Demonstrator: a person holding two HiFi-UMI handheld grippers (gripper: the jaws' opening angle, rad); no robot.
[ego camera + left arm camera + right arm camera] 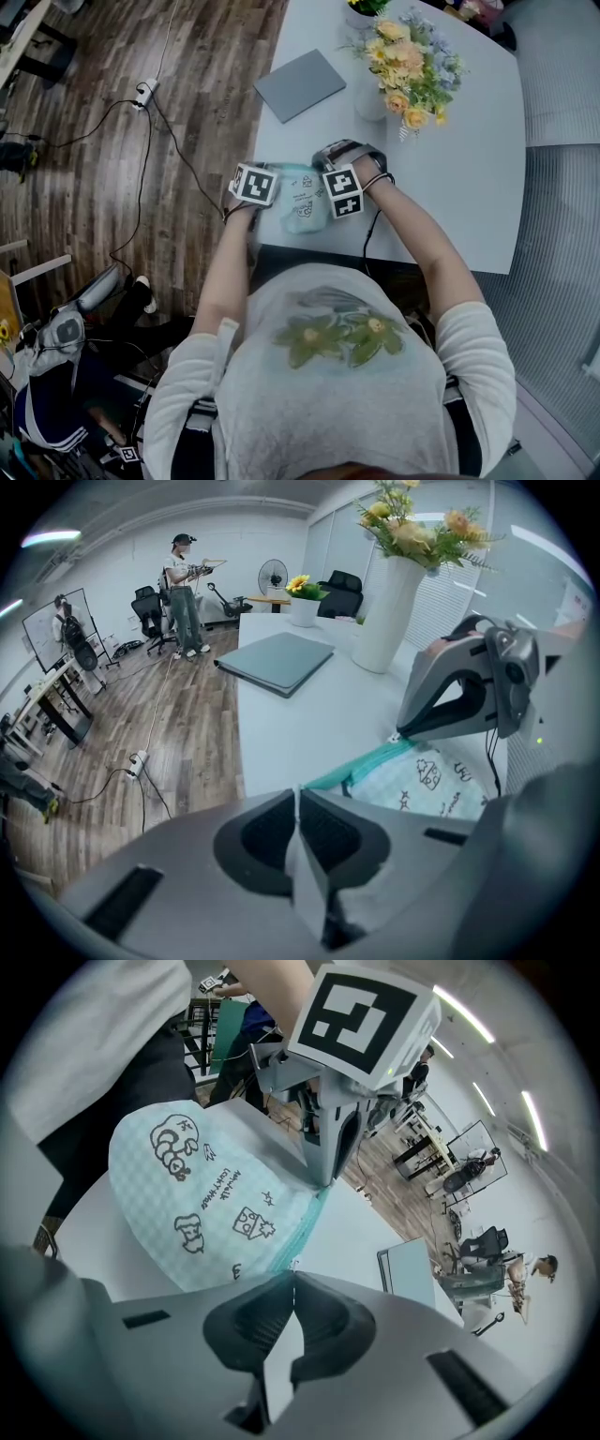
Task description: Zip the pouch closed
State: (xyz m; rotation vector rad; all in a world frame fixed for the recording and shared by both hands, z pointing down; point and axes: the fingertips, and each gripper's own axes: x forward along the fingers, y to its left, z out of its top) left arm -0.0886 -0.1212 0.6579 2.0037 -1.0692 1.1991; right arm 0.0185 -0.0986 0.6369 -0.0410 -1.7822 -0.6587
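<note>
Table (469, 169): white, and it carries everything. Flowers (405, 66) and a grey slab (300, 84) stand at the far side, well apart from the work.

Pouch (305, 208): pale blue-green check with small drawings. It lies at the table's near edge, stretched between the two grippers.

Left gripper (298, 799): clenched on one end of the pouch, with a thin pale edge pinched between its pads. It appears to be anchoring that end.

Right gripper (292, 1279): clamped tight at the opposite end of the pouch. Its tips sit right where the teal band ends.

Zip (373, 760): a teal band along the pouch's top edge, running from one gripper to the other. No gap shows between its two sides along the visible stretch.

Pull (394, 738): a small white bit at the right gripper's tips, probably the tab it is gripping. It is too small to be sure.

Done: the zip looks drawn across most or all of its length, since the right gripper is at the far corner.

Left: at most a last short tug to seat the slider. After that both grippers let go.
</note>
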